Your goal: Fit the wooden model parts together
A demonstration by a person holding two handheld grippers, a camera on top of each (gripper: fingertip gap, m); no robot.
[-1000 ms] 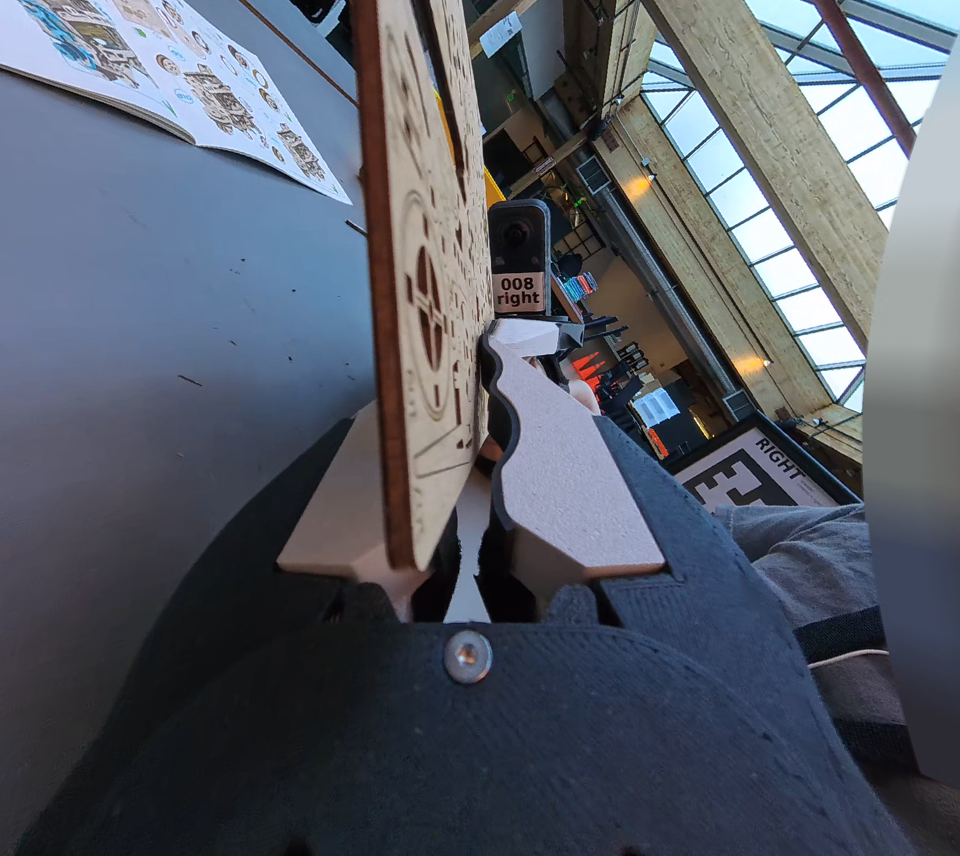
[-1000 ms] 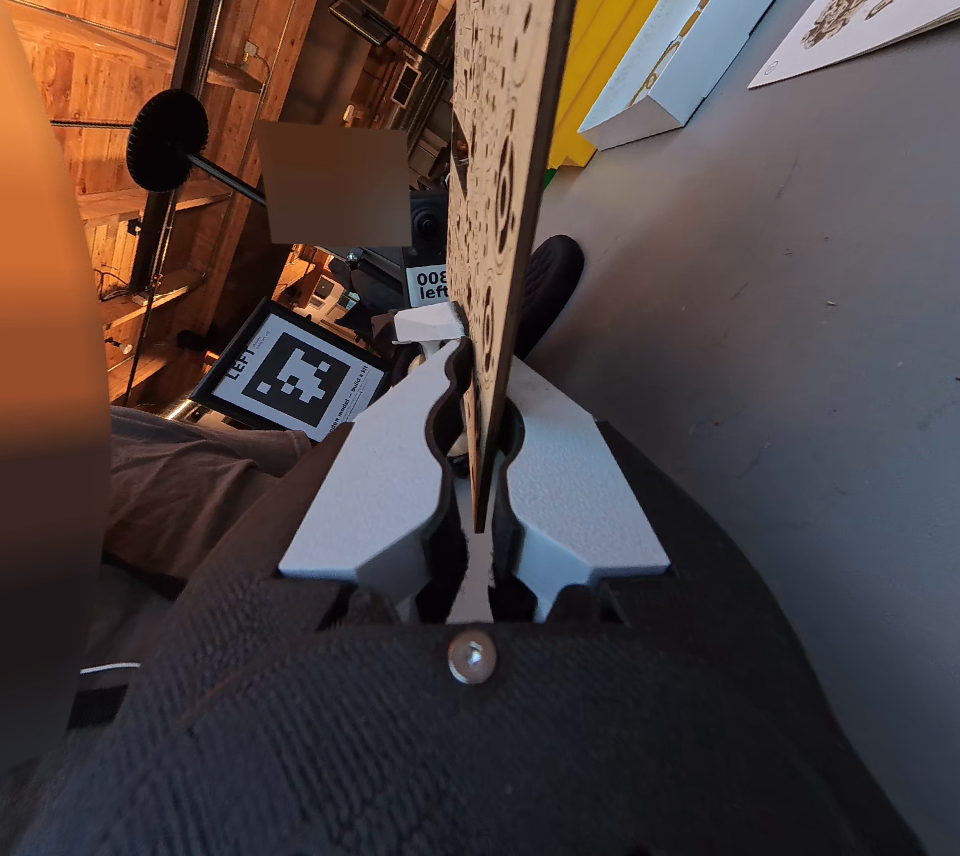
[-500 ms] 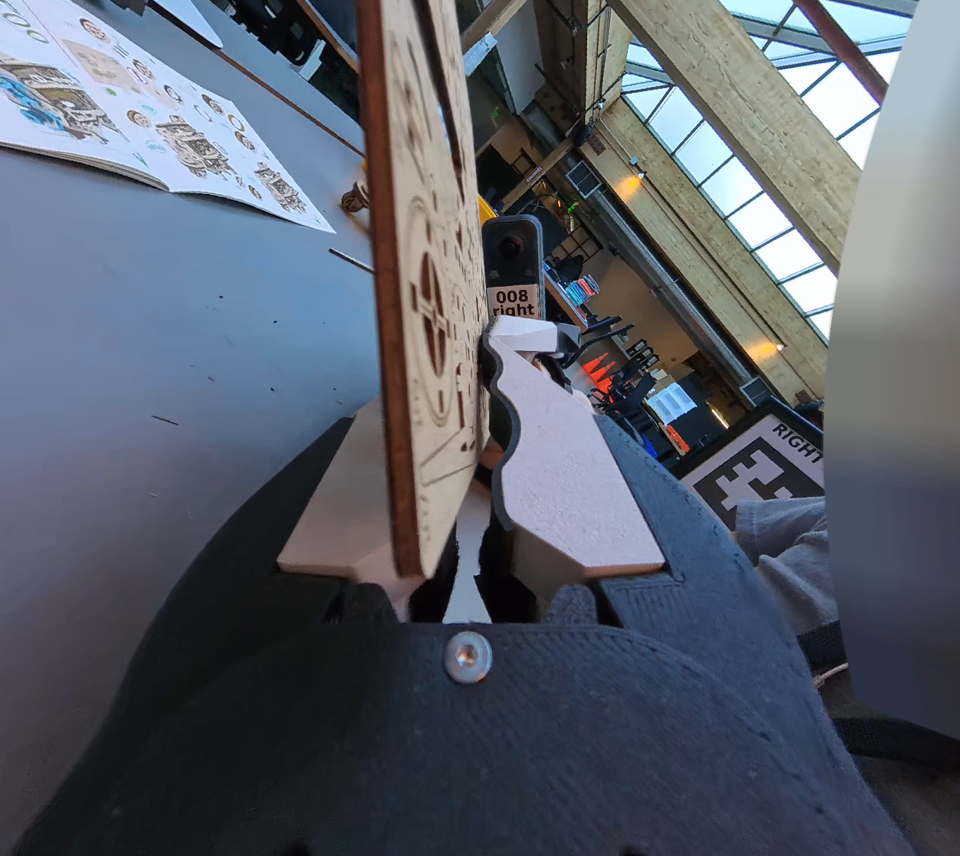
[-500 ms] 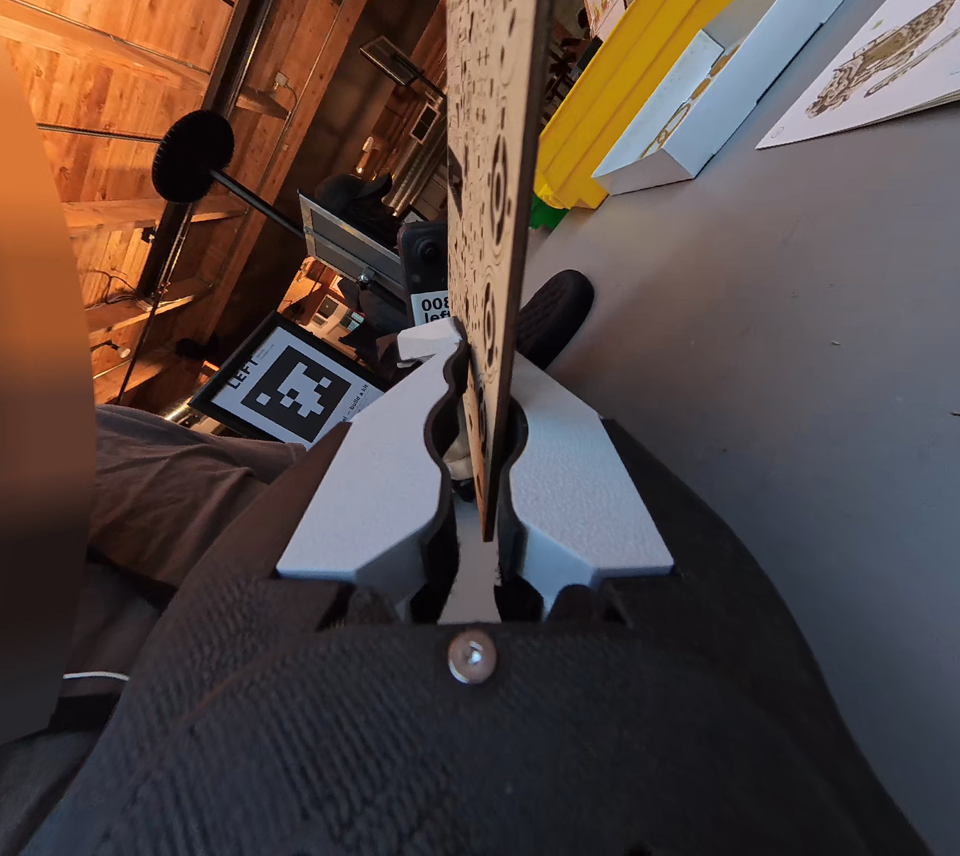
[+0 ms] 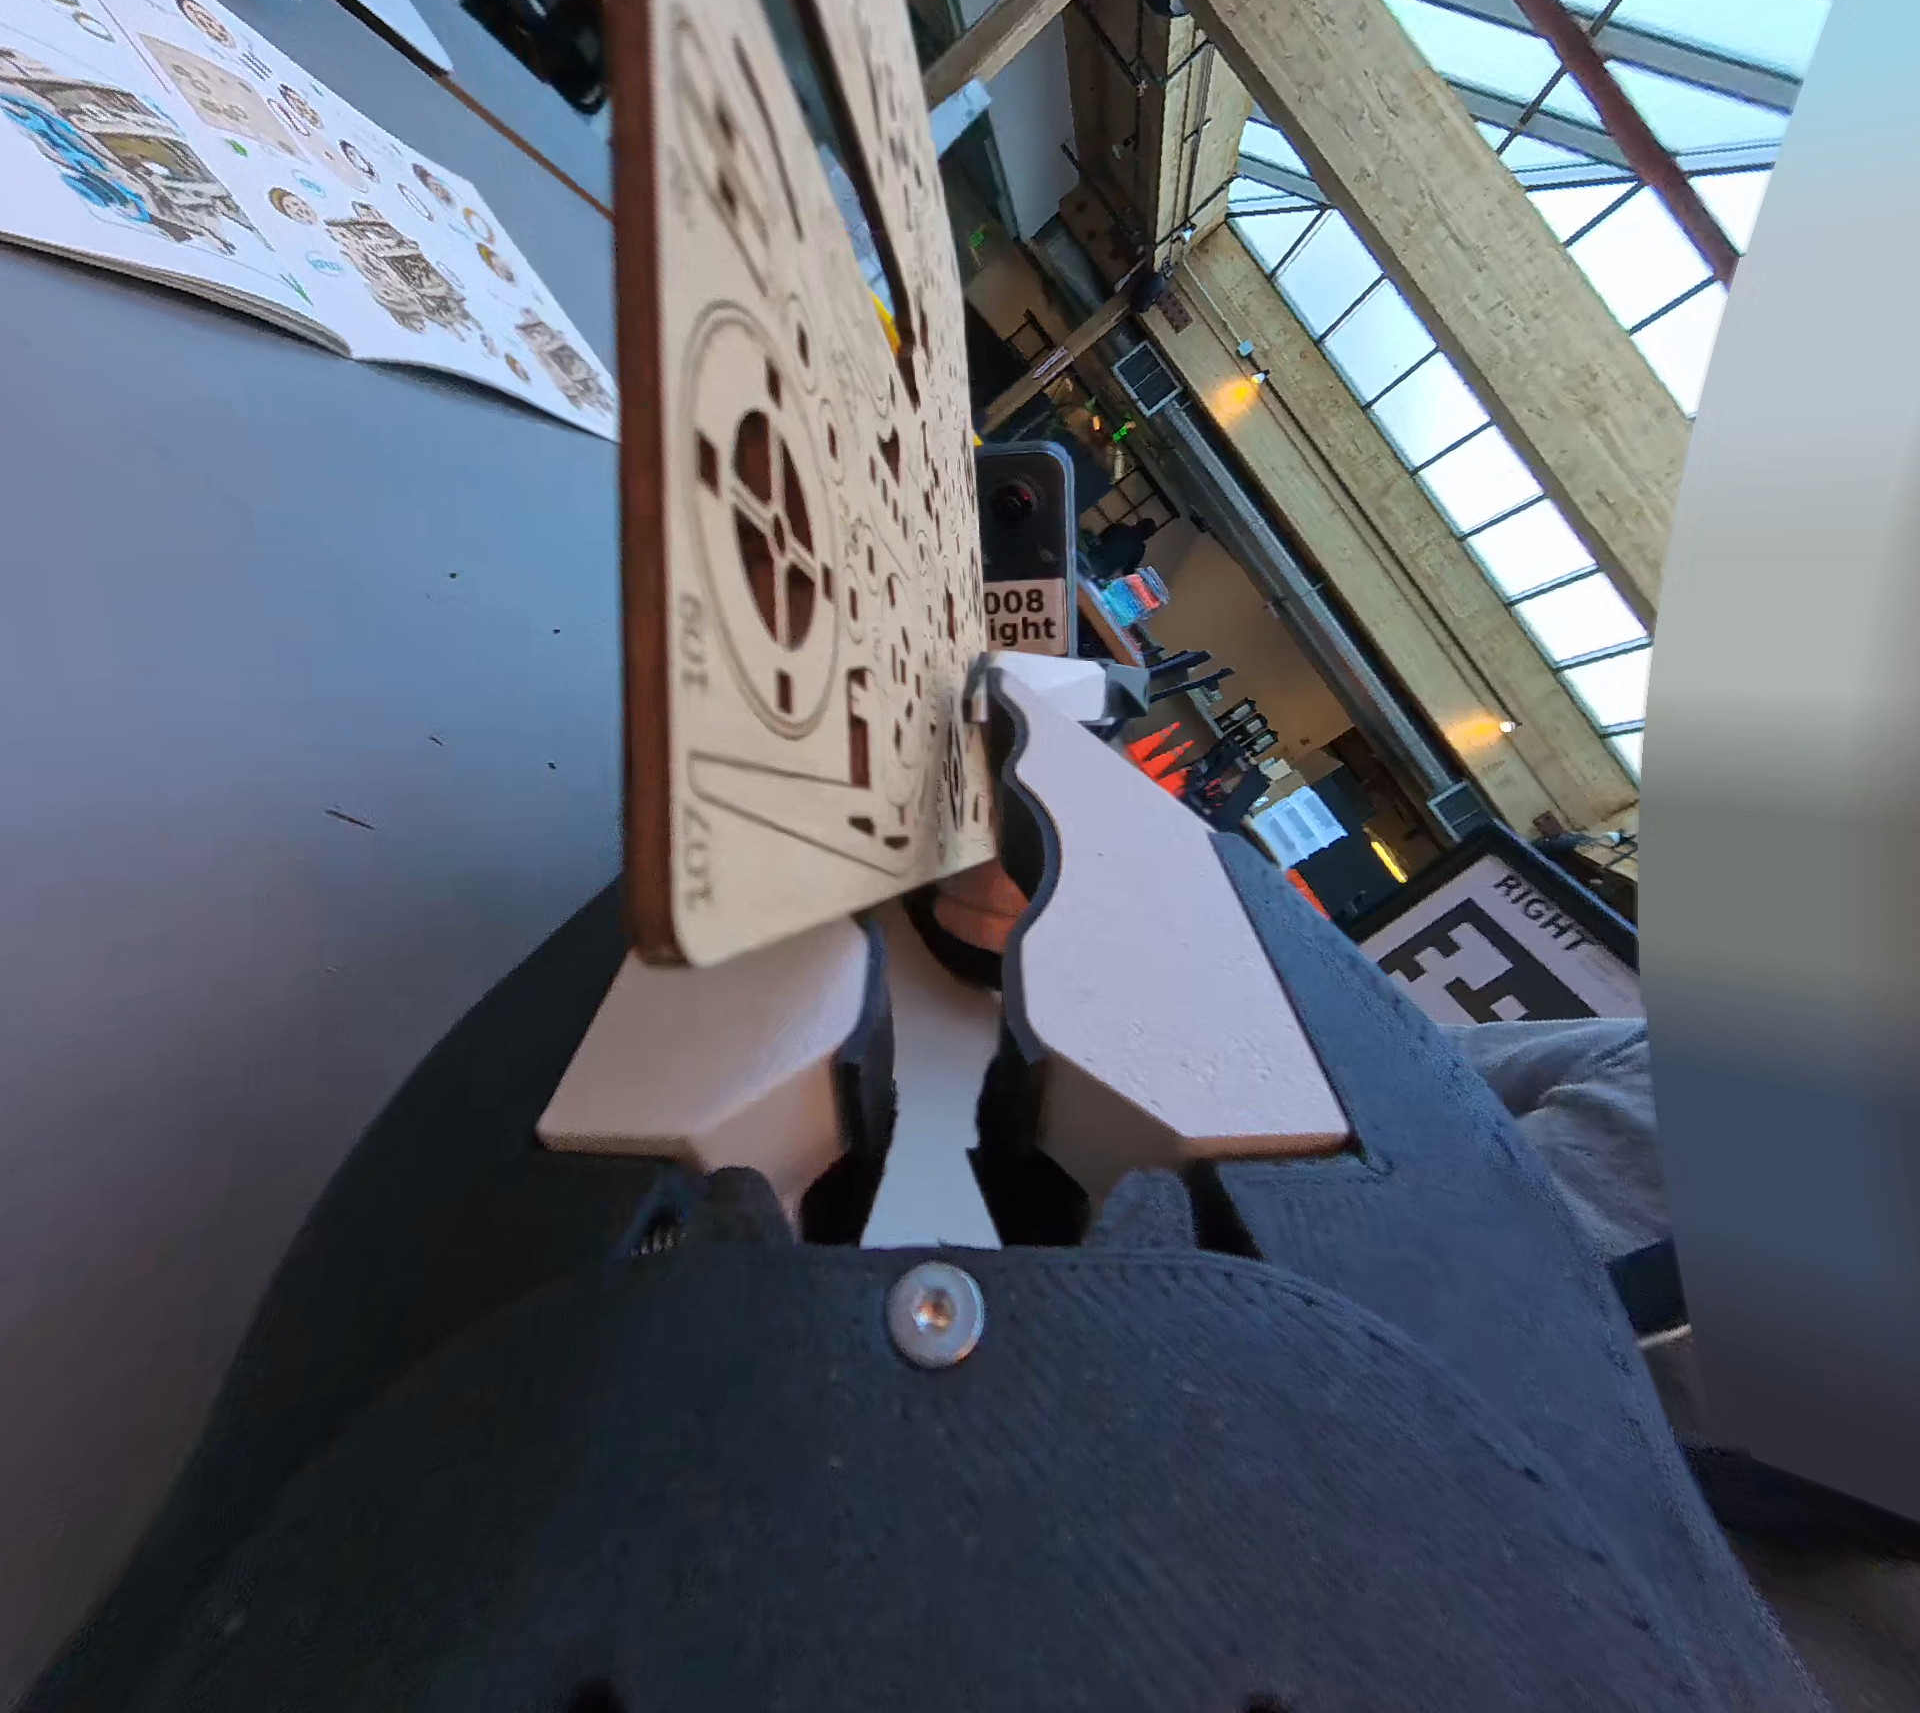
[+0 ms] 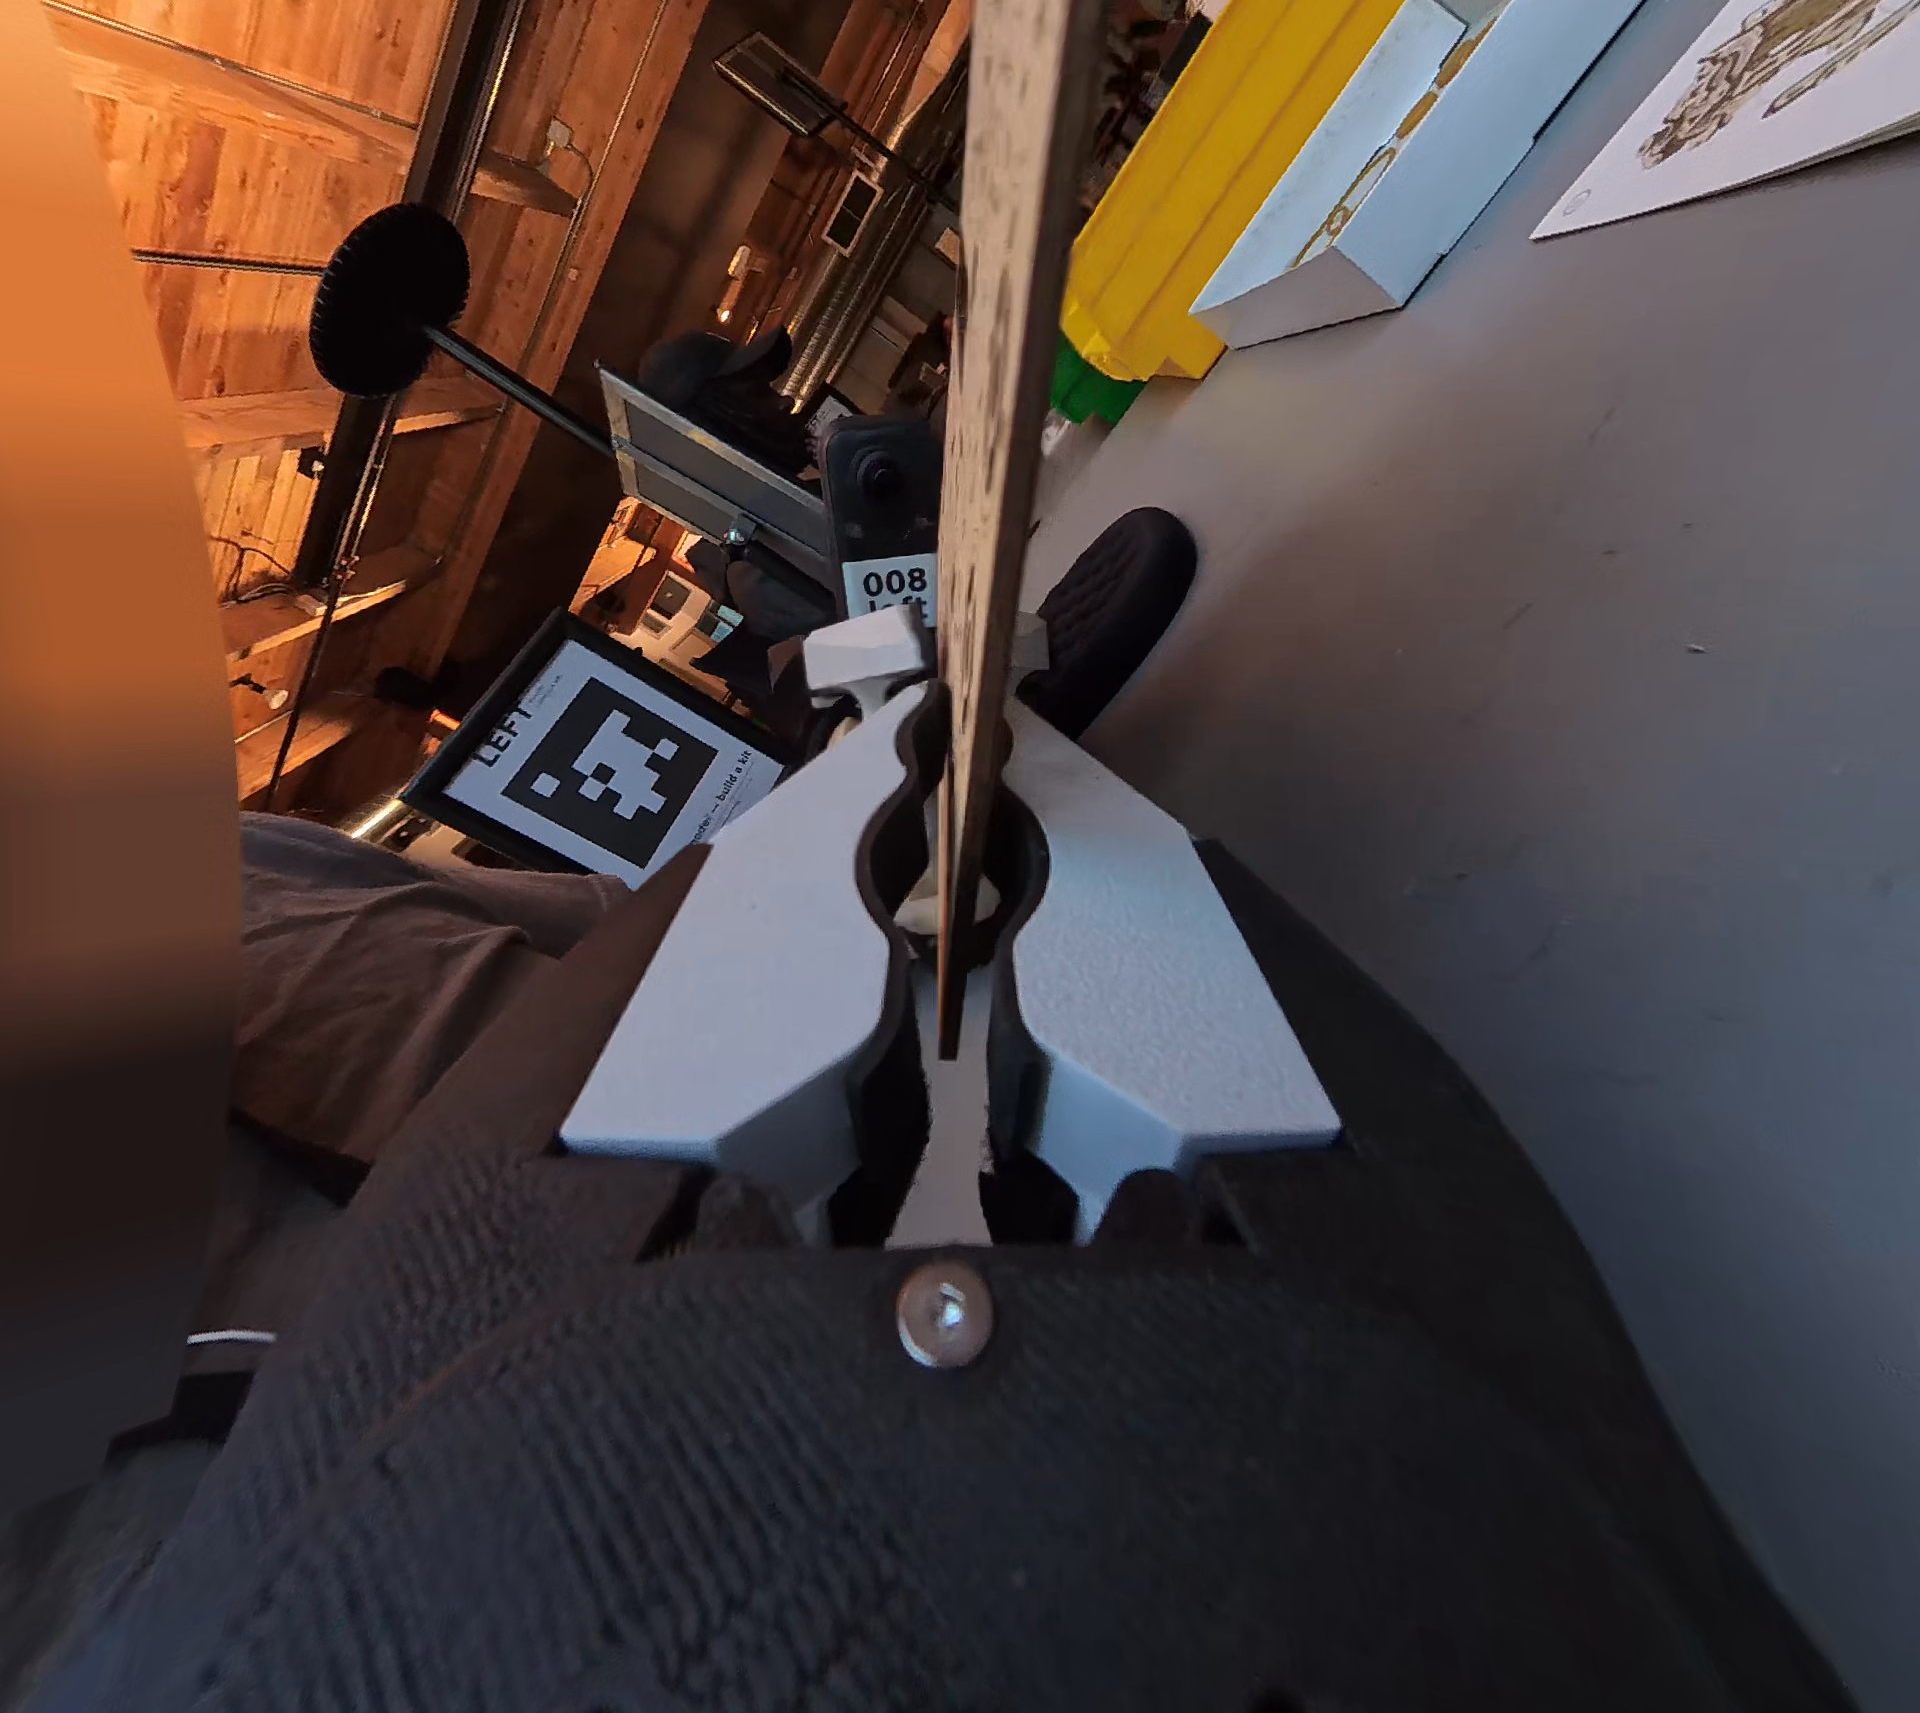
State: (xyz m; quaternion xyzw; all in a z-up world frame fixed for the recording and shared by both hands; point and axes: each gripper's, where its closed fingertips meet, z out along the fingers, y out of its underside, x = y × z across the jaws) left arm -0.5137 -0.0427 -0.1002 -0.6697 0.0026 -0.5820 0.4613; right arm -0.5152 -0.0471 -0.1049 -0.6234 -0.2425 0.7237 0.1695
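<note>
Glass skylight roof (image 5: 1538,292), timber beams (image 5: 1382,136), grey table (image 5: 260,624).

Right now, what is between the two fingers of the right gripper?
The wooden sheet stands edge-on between the right gripper's fingers, clamped near its lower corner. The right wrist view shows this.

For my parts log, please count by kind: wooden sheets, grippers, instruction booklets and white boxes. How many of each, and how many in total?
Wooden sheet: 1
Grippers: 2, the left gripper and the right gripper, both with jaws shut on the sheet
Instruction booklet: 1
White box: 1
Total: 5
</note>
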